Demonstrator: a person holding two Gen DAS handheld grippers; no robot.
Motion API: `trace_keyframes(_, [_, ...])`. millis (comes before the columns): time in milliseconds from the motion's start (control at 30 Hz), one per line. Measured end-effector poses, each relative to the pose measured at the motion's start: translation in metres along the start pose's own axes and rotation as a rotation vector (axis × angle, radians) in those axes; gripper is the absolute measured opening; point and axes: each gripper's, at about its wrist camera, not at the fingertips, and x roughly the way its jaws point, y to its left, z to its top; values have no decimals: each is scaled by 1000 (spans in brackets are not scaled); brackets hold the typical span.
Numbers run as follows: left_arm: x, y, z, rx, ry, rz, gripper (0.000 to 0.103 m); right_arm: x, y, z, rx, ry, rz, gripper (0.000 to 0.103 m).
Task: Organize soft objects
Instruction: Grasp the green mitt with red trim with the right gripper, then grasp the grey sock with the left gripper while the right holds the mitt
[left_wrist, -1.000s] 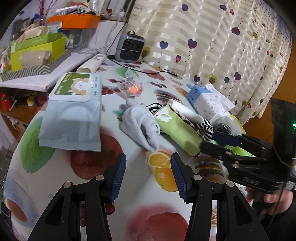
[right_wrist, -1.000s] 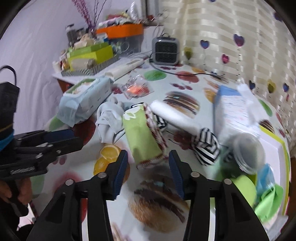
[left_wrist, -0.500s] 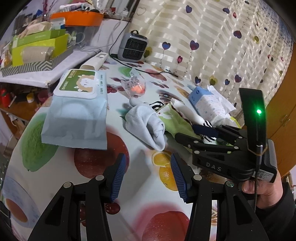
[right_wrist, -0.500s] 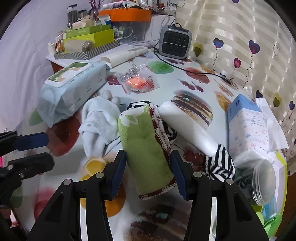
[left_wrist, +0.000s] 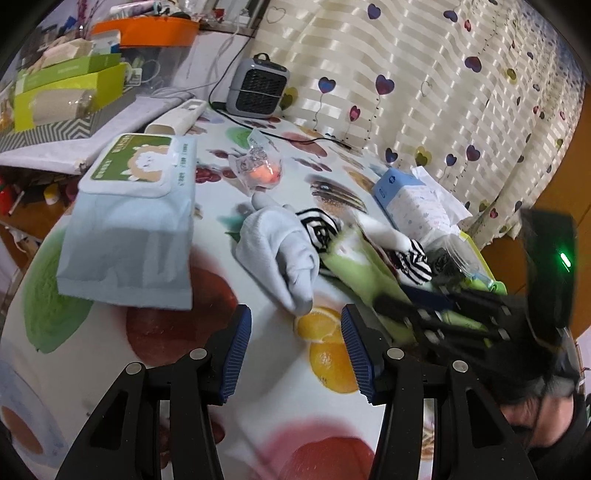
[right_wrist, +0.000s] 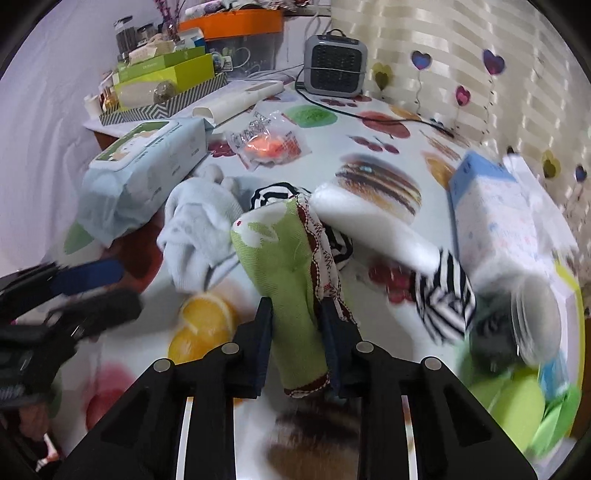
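A rolled green cloth with red stitched trim (right_wrist: 291, 288) lies on the fruit-print table; my right gripper (right_wrist: 297, 332) is shut on its near end. It also shows in the left wrist view (left_wrist: 362, 266). A pale blue-white towel (left_wrist: 284, 254) (right_wrist: 199, 229) lies left of it. A black-and-white striped cloth (right_wrist: 447, 299) and a white roll (right_wrist: 369, 225) lie to its right. My left gripper (left_wrist: 291, 350) is open and empty, just short of the towel, above an orange print.
A wet-wipes pack (left_wrist: 129, 221) lies at the left. A tissue pack (right_wrist: 495, 210), a clear jar (right_wrist: 535, 317) and green items in a tray (right_wrist: 517, 406) are at the right. A small heater (left_wrist: 262, 88) and plastic bag (left_wrist: 258, 170) stand behind.
My right gripper has moved forward and closed on the green cloth roll. My left gripper has stayed open and edged toward the towel.
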Motion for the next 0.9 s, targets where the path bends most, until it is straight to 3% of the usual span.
trace_keyframes(233, [21,-5,11,14,0,38,55,-29,-15,-30,105,-13,-13,26])
trace_keyframes(733, [53,-7,25,-24,4,84,54,-39,-14,-48,119,-18,15,26])
trace_keyframes(800, [55,-9,25,-15,6,102,35,-39,-15,-49,124,-20,18,26])
trace_keyframes(900, [54,-7,24,-10,7,88,26,-40,-15,-50,126,-23,17,26])
